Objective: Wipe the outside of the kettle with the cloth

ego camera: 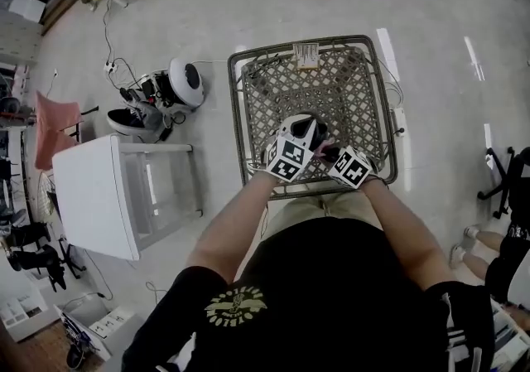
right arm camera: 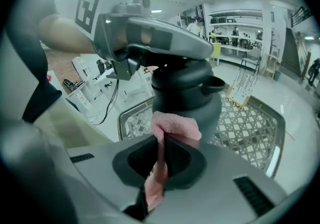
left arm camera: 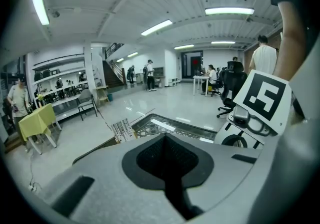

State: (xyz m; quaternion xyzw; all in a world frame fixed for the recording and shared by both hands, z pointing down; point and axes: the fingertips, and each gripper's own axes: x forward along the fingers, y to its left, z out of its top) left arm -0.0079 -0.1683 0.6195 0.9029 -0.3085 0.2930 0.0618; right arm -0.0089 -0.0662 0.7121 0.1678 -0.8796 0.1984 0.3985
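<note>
A dark grey kettle [right arm camera: 187,93] stands on the lattice table [ego camera: 248,105], close to its near edge. My right gripper [right arm camera: 162,155] is shut on a pink cloth [right arm camera: 175,127], whose bunched end presses against the kettle's side below the lid. My left gripper [right arm camera: 160,31] lies across the kettle's top, jaws closed with something dark in the slit between them. The kettle itself is hidden in the left gripper view, under the left gripper [left arm camera: 167,140]. In the head view the kettle [ego camera: 318,132] sits between the left gripper [ego camera: 300,132] and the right gripper [ego camera: 331,153], with the cloth [ego camera: 325,149] beside it.
A small ribbed card [ego camera: 306,54] lies at the table's far edge. A white side table [ego camera: 99,196] stands to the left, with a round white device [ego camera: 186,80] and cables behind it. An office chair [ego camera: 505,180] and a person's legs [ego camera: 489,246] are at the right.
</note>
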